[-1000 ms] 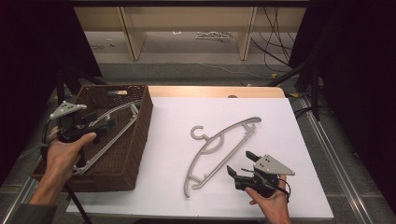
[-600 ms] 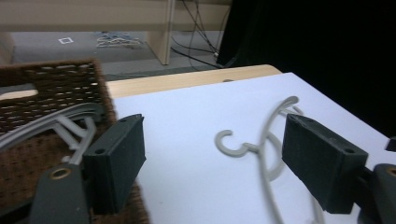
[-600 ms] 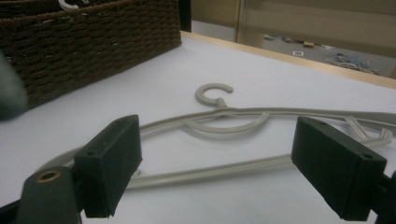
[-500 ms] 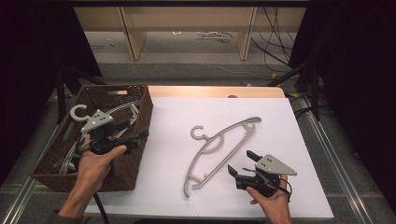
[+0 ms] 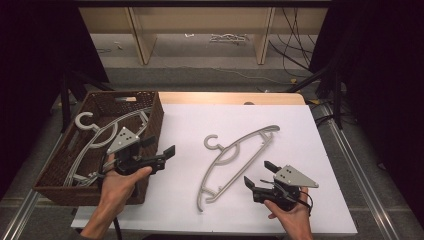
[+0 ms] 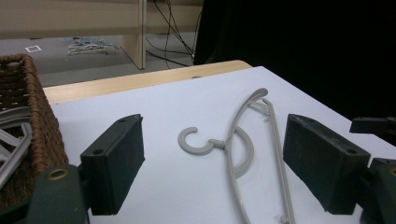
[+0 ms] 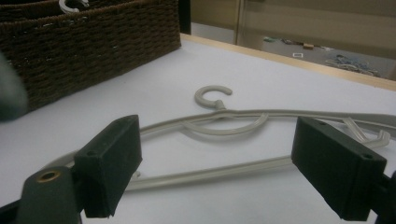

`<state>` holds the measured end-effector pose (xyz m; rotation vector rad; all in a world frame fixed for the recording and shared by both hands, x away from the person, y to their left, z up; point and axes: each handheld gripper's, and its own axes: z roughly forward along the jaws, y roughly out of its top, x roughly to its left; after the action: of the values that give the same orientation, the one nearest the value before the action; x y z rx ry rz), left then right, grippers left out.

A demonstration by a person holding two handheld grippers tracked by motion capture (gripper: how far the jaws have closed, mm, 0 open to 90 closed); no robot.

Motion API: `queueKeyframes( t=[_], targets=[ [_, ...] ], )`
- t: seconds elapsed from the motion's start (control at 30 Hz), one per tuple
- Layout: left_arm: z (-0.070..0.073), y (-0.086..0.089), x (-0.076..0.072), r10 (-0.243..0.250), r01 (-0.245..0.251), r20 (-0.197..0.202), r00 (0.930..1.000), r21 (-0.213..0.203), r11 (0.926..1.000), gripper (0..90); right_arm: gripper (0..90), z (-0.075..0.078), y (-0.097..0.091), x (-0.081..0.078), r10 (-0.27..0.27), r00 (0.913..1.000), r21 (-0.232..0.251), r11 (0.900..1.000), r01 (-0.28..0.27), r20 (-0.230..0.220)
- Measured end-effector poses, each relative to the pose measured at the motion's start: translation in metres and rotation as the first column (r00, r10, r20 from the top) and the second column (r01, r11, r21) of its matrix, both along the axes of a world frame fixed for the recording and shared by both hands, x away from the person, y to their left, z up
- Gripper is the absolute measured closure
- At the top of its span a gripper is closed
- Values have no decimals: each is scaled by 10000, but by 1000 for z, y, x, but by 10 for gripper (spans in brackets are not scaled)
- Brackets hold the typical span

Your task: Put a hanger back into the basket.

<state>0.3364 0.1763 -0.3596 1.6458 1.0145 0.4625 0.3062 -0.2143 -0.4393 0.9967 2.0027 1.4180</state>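
Observation:
A grey plastic hanger [image 5: 218, 148] lies flat on the white table top [image 5: 300, 130], hook toward the basket; it also lies ahead of the jaws in the left gripper view [image 6: 231, 154] and the right gripper view [image 7: 219, 122]. My left gripper [image 5: 160, 147] hovers at the right rim of the brown wicker basket [image 5: 156, 116], open and empty, pointing at the hanger. My right gripper [image 5: 260, 175] rests near the table's front edge, just right of the hanger's lower end, open and empty. Grey hangers [image 5: 100, 135] lie in the basket.
The basket's wicker wall [image 6: 35, 107] stands close on the left of the left gripper view. A wooden table edge [image 5: 225, 97] runs behind the white sheet. Metal rails [image 5: 360, 170] flank the table. Shelf legs and cables sit on the floor beyond.
My left hand has swung from the basket's left side across to its right rim, jaws now over the table edge and facing the hanger. The right gripper and the hanger have stayed put.

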Motion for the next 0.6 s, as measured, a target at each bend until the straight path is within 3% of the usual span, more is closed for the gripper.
queueKeyframes(
  t=[0.27,0.4,0.6],
  targets=[
    [-8,-18,-5,-310,310,-103,9995,58,9995,191,171,1,1,-1,-7,10000,-71,10000,6,-31],
    [-16,-34,-6,-733,737,-169,9972,298,9968,182,171,1,0,0,-36,10000,-30,10000,36,81],
    [-27,-49,-2,-854,875,-364,9957,604,9943,178,171,1,2,-1,71,9999,20,10000,-72,118]
  ],
)
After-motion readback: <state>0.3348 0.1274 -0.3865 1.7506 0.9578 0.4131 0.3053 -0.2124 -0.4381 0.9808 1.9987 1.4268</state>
